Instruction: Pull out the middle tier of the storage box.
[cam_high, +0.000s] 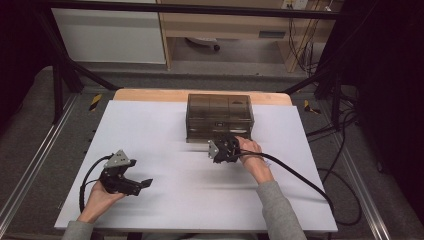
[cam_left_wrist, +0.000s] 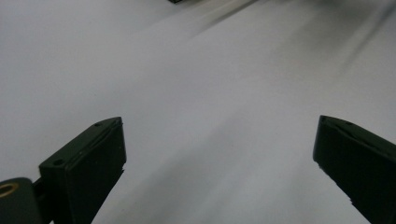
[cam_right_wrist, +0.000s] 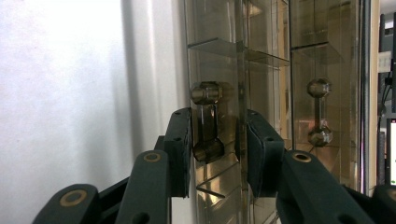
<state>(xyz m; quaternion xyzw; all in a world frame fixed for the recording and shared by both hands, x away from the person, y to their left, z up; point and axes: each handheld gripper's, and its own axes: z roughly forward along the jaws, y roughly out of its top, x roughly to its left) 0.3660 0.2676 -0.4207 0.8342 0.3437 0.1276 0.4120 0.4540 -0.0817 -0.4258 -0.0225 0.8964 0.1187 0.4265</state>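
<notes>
A: From the high view first. A smoky, see-through drawer box (cam_high: 220, 117) stands at the far middle of the white tabletop (cam_high: 165, 200). The right gripper (cam_high: 223, 148) is up against its near face. The left gripper (cam_high: 131, 183) rests near the front left corner, well apart from the box.

B: And the left gripper view?

A: Its fingers (cam_left_wrist: 88, 163) stand wide, nothing between them, just bare white tabletop ahead.

B: The right gripper view is the busy one.

A: Yes. The camera is rolled, so the box runs up and down the frame. The right gripper (cam_right_wrist: 218, 156) has its fingers (cam_right_wrist: 180, 149) narrowed around a small dumbbell-shaped drawer handle (cam_right_wrist: 207, 122). One finger sits just beside the handle. The other seems to lie across a clear partition from it, so I can't tell whether the pads truly press on the handle. A second handle (cam_right_wrist: 319, 112) shows further along.

B: What could go wrong from here?

A: My judgement is that a pull with a loose or off-centre grip would let the smooth handle slip out. If that partition is caught between the fingers, the drawer would jam. The box also looks light, and nothing holds it, so a pull might drag the whole box across the tabletop rather than open the drawer.
</notes>
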